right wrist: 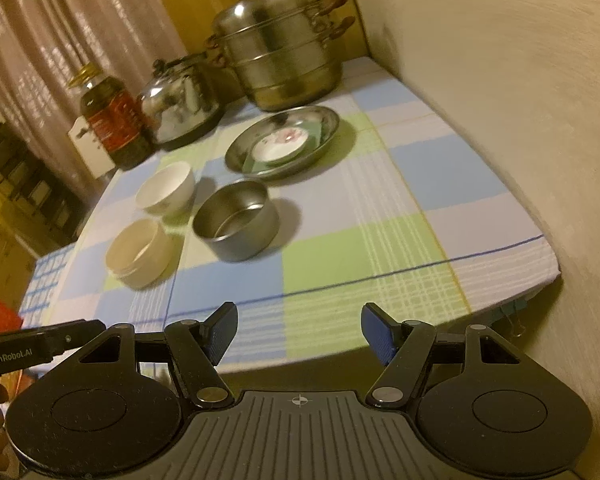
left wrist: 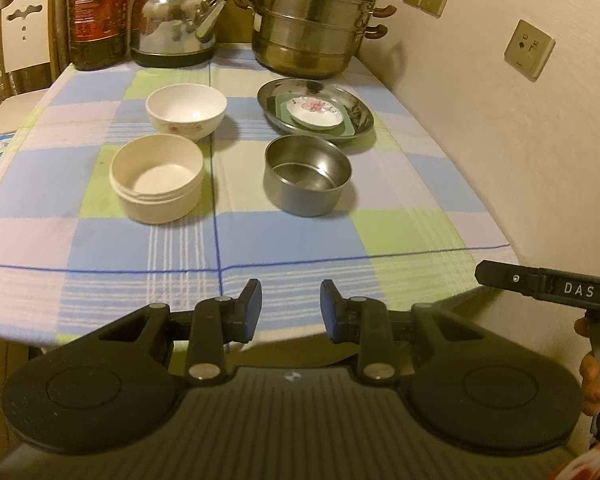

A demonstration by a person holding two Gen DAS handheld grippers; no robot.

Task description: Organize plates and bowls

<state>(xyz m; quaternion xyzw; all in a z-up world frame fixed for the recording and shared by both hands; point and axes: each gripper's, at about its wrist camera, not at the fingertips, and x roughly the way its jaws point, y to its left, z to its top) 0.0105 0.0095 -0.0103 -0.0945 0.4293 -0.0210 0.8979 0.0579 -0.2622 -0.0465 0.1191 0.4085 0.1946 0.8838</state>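
Both sets of tongs are hanging over the near edge of the tabletop (left wrist: 400,240), and neither one is holding anything. The left tongs (left wrist: 291,308) are standing a little apart with nothing between them. The right tongs (right wrist: 299,334) are standing wider, also with nothing between them. They are waiting back here, I think, because no dish has been picked yet.

The dishes are sitting out in the middle of the checked cloth. The plates are already piled up: a small flowered plate (left wrist: 317,111) is lying on a green plate (left wrist: 349,127), and both are resting inside a wide metal plate (left wrist: 362,110). That looks like the stacking spot. Three bowls are standing alone: a white bowl (left wrist: 186,110), a cream tub (left wrist: 156,180) just in front of it, and a metal bowl (left wrist: 308,174) in front of the plates. The bowls likely need to be stacked inside one another next.

Behind them, a big steamer pot (left wrist: 312,20), a kettle (left wrist: 176,20) and an oil bottle (left wrist: 98,16) are crowding the far edge. The wall (left wrist: 520,140) is running close along the right side, so there is little room there. Nothing is blocking the way to the near bowls.
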